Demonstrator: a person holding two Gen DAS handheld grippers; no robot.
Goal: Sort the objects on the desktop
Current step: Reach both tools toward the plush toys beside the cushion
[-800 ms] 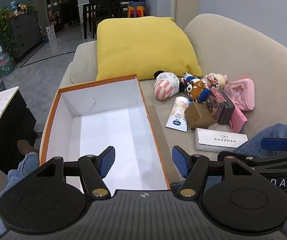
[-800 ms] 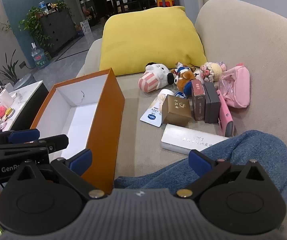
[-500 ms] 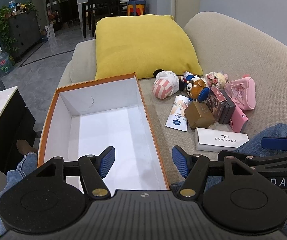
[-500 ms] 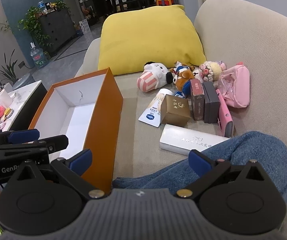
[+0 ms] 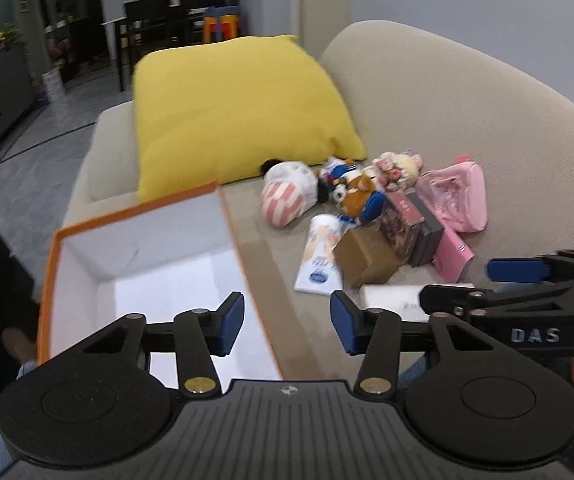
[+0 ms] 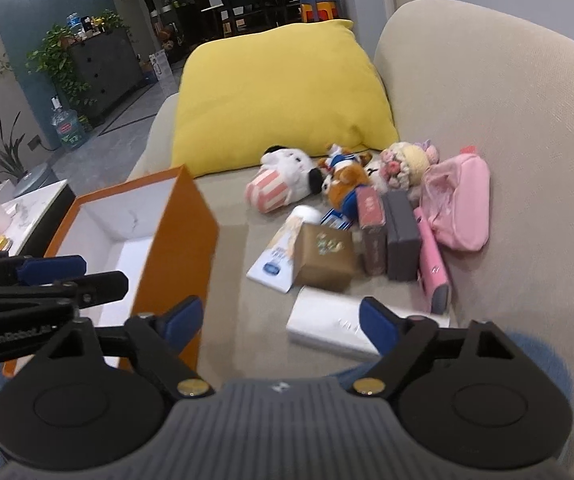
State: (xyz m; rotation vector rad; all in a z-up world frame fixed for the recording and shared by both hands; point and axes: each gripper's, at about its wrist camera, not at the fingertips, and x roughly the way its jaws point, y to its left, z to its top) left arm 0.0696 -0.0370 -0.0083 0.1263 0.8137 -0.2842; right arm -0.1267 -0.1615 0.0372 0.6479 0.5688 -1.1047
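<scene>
An empty orange box with a white inside [image 5: 147, 264] [image 6: 127, 236] stands on the sofa seat, left. To its right lie a cluster of items: a striped plush [image 6: 283, 188], a brown plush [image 6: 345, 184], a white tube [image 6: 279, 252], a gold box [image 6: 325, 256], a dark red box [image 6: 373, 228], a grey box [image 6: 401, 236], a pink pouch [image 6: 459, 204] and a white flat case [image 6: 335, 326]. My left gripper [image 5: 287, 322] is open, empty, over the box's right wall. My right gripper [image 6: 281, 320] is open, empty, just short of the white case.
A big yellow cushion [image 6: 279, 92] leans at the sofa's far end. The sofa back [image 6: 507, 120] rises on the right. My jeans-clad leg [image 6: 539, 356] lies below the right gripper. A marble side table [image 6: 15, 220] stands left of the box.
Both grippers have moved forward and to the right, toward the cluster of items. The right one now has the white case at its right fingertip. Both stay open.
</scene>
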